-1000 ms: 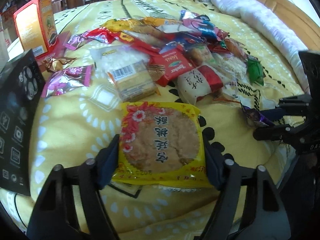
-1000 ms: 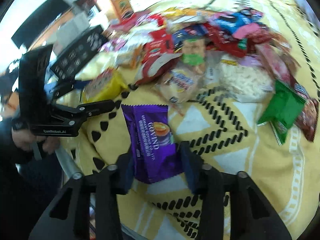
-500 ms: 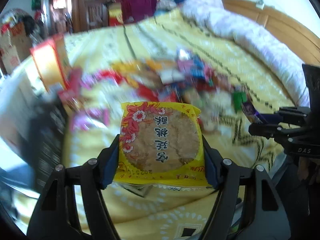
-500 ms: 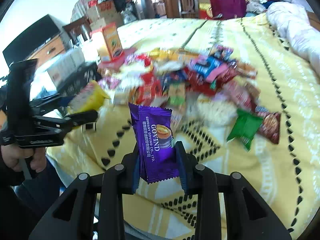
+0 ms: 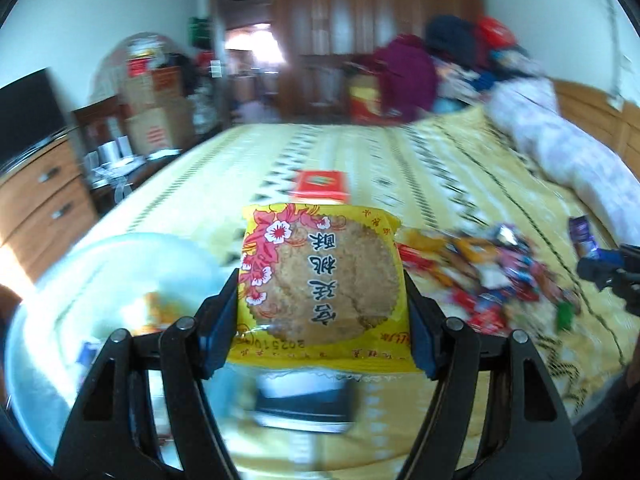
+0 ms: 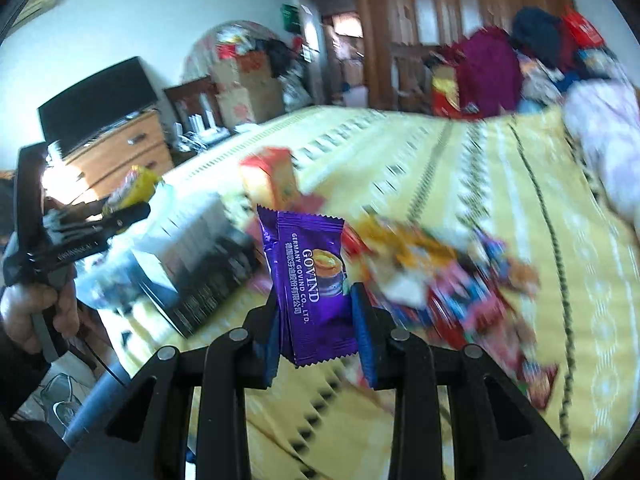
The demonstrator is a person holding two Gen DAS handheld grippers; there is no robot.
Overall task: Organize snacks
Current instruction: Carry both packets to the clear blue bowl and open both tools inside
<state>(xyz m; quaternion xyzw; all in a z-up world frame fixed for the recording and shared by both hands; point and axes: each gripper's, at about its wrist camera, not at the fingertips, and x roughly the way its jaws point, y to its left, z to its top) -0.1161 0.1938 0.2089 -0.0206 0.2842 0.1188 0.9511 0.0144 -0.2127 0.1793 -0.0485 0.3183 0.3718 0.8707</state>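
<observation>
Biggest thing in my feeds is the bed (image 5: pixel 360 152), covered with a yellow patterned spread, with a pale rolled quilt (image 5: pixel 568 148) along its far right edge. Wooden wardrobe (image 5: pixel 372 8) behind it, a drawer chest (image 6: pixel 120 152) off to the left with a dark screen (image 6: pixel 96 100) on top. Both views are motion-blurred away from the grippers.

On the spread, a loose snack pile (image 6: pixel 440 280) of mixed wrappers sits to the right of centre, individual packets too blurred to name. Left of it a black printed box (image 6: pixel 200 272) lies at the bed edge, and a red-and-orange carton (image 6: pixel 272 176) stands behind it. A flat red box (image 5: pixel 322 186) lies alone further up the bed, well apart from the pile. A pale, see-through rounded shape (image 5: pixel 100 280) fills the lower left of the left wrist view; I cannot tell what it is.

My left gripper (image 5: pixel 320 300) pinches a yellow cookie packet (image 5: pixel 320 280) by its side edges, lifted off the bed, printed face toward the camera. My right gripper (image 6: pixel 316 320) is clamped on a purple Govind packet (image 6: pixel 308 280), standing upright between the blue pads, also clear of the bed. A hand (image 6: pixel 36 312) grips the left tool's handle at the left edge of the right wrist view.
</observation>
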